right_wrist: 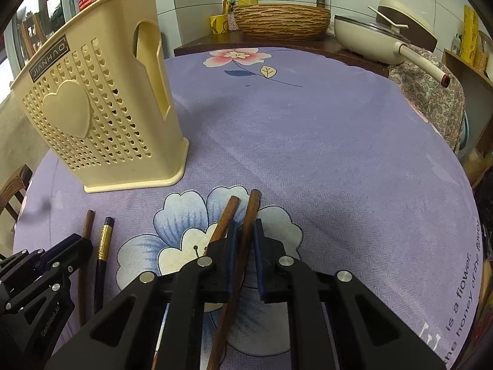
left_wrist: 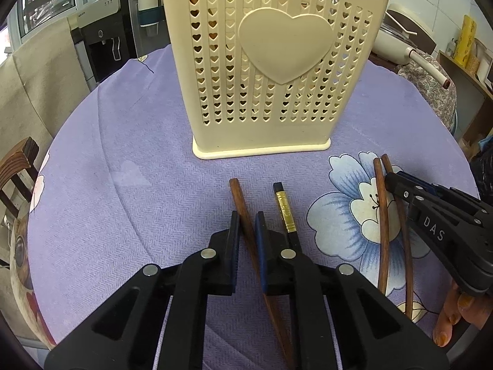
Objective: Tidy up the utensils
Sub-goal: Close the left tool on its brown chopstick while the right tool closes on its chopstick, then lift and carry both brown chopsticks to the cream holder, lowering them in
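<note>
A cream utensil holder (left_wrist: pixel 265 71) with heart holes stands on the purple tablecloth; it also shows in the right wrist view (right_wrist: pixel 101 114). My left gripper (left_wrist: pixel 247 215) is open, its jaws either side of a brown wooden chopstick (left_wrist: pixel 242 203) lying on the cloth. A black chopstick with a gold band (left_wrist: pixel 285 209) lies just right of it. My right gripper (right_wrist: pixel 245 225) is open around one brown chopstick (right_wrist: pixel 251 212) of a pair; the other (right_wrist: pixel 226 215) lies just left of the jaws. The right gripper also shows in the left wrist view (left_wrist: pixel 391 182).
The round table (right_wrist: pixel 339 141) carries a floral purple cloth. Behind it a counter holds a woven basket (right_wrist: pixel 280 20), a white pan (right_wrist: pixel 376 37) and a yellow cup (right_wrist: pixel 218 24). A wooden chair (left_wrist: pixel 18 169) stands at the left edge.
</note>
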Motion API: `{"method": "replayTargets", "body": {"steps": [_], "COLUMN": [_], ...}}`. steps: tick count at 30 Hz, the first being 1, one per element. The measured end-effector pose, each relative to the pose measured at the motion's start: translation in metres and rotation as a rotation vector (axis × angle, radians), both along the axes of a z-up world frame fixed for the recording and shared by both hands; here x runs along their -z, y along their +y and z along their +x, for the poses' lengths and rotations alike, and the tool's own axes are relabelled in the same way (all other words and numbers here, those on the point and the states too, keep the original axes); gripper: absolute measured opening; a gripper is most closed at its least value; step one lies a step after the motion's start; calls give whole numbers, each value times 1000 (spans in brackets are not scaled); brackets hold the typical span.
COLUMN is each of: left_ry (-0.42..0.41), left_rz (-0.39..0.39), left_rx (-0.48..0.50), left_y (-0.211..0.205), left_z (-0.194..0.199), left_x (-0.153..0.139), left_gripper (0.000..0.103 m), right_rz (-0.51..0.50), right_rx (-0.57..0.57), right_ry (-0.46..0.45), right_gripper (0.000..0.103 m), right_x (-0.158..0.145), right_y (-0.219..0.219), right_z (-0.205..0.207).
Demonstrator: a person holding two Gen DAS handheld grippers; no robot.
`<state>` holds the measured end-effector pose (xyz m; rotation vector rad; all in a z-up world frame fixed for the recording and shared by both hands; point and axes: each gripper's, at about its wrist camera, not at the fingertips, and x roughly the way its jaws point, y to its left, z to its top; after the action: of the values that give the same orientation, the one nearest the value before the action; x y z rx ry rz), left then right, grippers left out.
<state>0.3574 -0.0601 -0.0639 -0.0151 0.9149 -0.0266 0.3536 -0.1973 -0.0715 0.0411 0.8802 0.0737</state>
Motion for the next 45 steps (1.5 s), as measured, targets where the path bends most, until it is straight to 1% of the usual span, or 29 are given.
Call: {"method": "replayTargets", "body": {"steps": [10,20,28,32,36,45], "left_ry": [8,5,21,22,28,-5], "left_rz": [-5,-14,-73,-82,-111,-130], "left_rx": [-2,-5,-14,-13,-14,-9], "left_y": [3,5,12,12,13,14], "left_z": [1,-1,3,3,5,2], "left_x": [0,1,0,0,-2,-17], "left_gripper": [10,10,9,8,8,8], "right_rz": [36,39,66,76,93,134], "right_rx": [4,3,10,9,10,8], "right_ry": [11,9,15,17,18,6], "right_gripper": [10,10,9,9,9,9], "right_x": [0,0,0,0,0,-5], "right_y": [-5,-5,-7,-8,-8,-11], "right_z": [1,1,4,5,4,3]}}
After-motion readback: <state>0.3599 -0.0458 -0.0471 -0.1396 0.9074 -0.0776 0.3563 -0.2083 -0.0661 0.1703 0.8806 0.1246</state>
